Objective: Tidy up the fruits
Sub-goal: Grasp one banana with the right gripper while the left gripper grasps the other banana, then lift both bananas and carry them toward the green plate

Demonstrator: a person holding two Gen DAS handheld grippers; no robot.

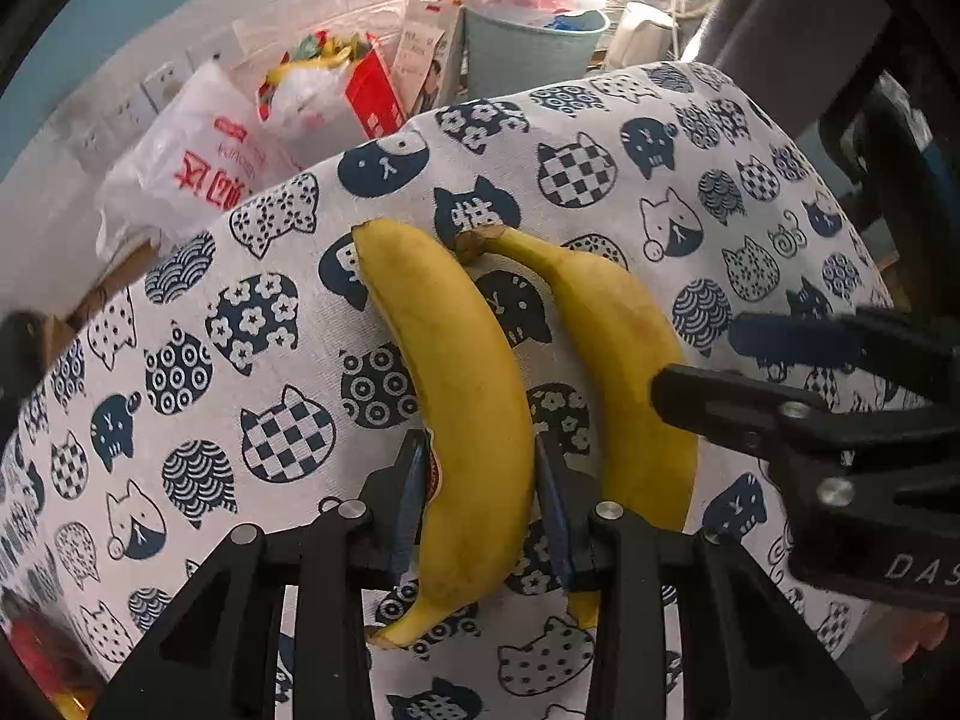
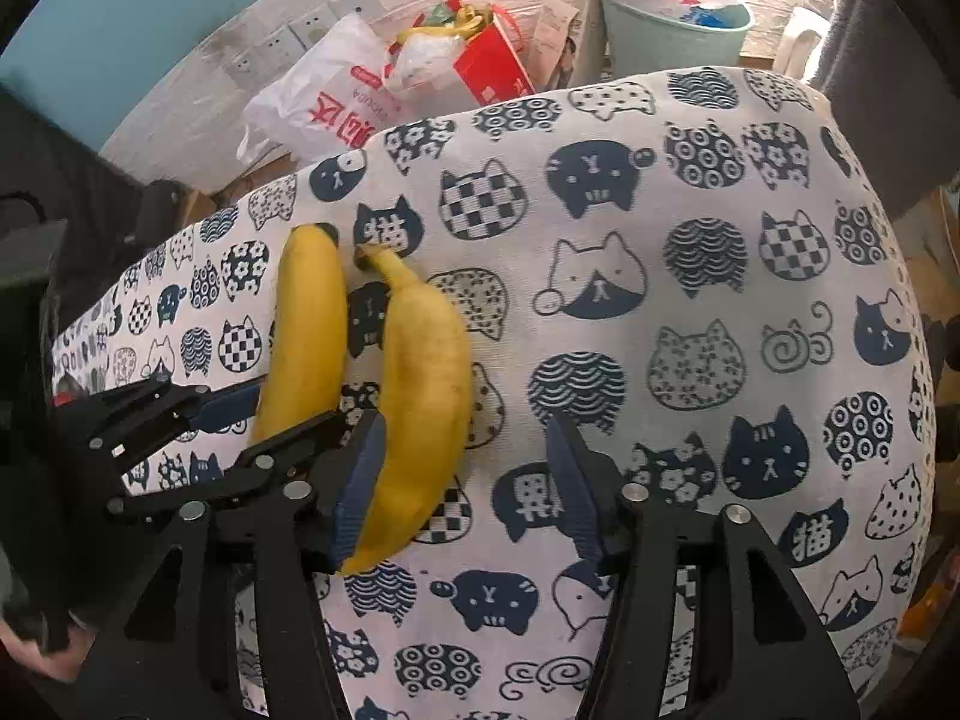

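Left gripper [image 1: 477, 498] astride banana [image 1: 456, 396], beside another [image 1: 624, 372]

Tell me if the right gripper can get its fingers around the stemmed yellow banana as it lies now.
Probably yes. The right gripper is open, the stemmed yellow banana already lies by its left finger, and only cat-print cloth lies beyond; a small sideways shift should do.

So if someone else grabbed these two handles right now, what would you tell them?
Left tool: fingers on either side of the left banana, closed or nearly closed on it.
Right tool: open, holding nothing; one finger touches the right banana.
Both bananas lie side by side on the cat cloth.
Done: bananas are lined up.
Left: no other fruit or container shows, so the remaining steps are unclear.
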